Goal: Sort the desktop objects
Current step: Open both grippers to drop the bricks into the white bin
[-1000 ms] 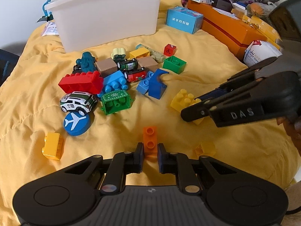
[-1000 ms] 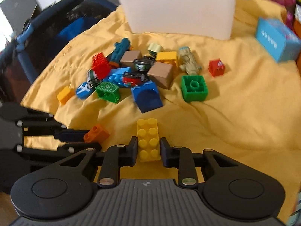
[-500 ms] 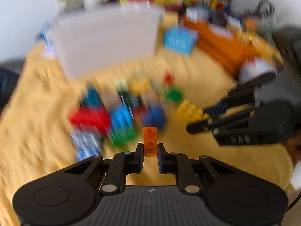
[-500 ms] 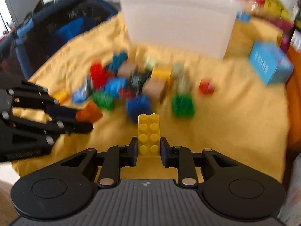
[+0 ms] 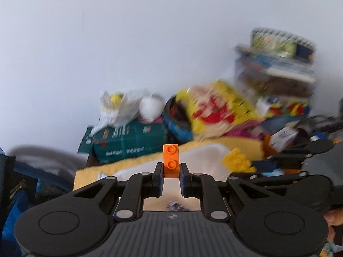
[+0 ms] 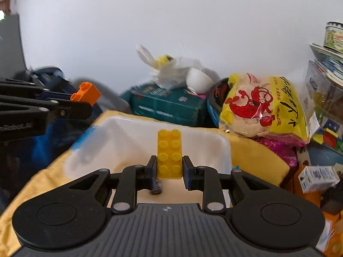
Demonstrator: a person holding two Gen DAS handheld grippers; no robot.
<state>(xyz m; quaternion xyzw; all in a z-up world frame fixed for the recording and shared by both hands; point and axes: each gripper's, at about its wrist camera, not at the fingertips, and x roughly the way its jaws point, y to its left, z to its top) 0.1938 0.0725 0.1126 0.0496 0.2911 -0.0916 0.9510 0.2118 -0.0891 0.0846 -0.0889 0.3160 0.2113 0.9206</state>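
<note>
Carrying bricks to the bin (image 6: 120, 132): left gripper (image 5: 170, 171) clamps an orange brick (image 5: 170, 160), right gripper (image 6: 169, 169) clamps a yellow brick (image 6: 169, 152). Next, I think, open both above it.

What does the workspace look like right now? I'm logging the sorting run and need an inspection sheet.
Surface: yellow cloth under the bin.
Job's things: white bin, open, a small dark item inside; orange brick; yellow brick.
Clutter: green box, yellow snack bag, white plastic bag, small white carton.
Grippers: left gripper shut on orange brick; right gripper shut on yellow brick; both near the bin.
Cables: dark cords, blurred.
Surroundings: plain white wall, stacked boxes at right.
</note>
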